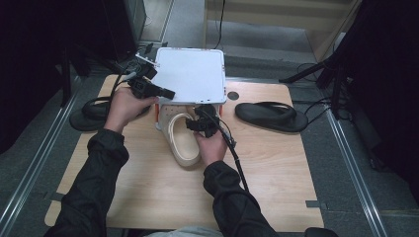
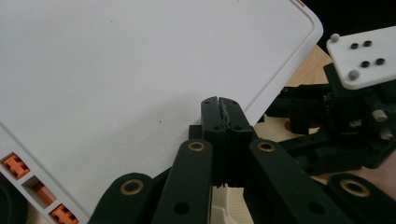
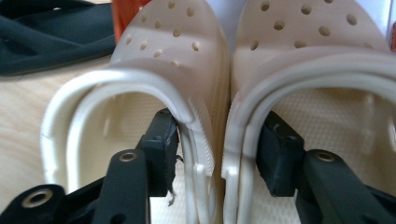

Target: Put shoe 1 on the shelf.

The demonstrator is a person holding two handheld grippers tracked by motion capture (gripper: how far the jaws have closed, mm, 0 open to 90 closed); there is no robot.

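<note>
Two cream perforated clogs stand side by side, the left clog (image 3: 154,56) and the right clog (image 3: 317,51), their toes tucked under a white box lid (image 1: 192,74). In the high view one clog (image 1: 180,143) lies mid-table. My right gripper (image 1: 200,123) (image 3: 219,140) has one jaw inside each clog, with the two adjoining walls between them, and the pads stand just off those walls. My left gripper (image 1: 168,93) (image 2: 219,107) is shut on nothing, its tips against the lid (image 2: 116,70) near its front edge.
A black flip-flop (image 1: 272,116) lies right of the box and another (image 1: 91,116) at the table's left edge. The wooden table (image 1: 276,187) has bare room toward the front. Orange clasps (image 2: 14,165) line the box's side.
</note>
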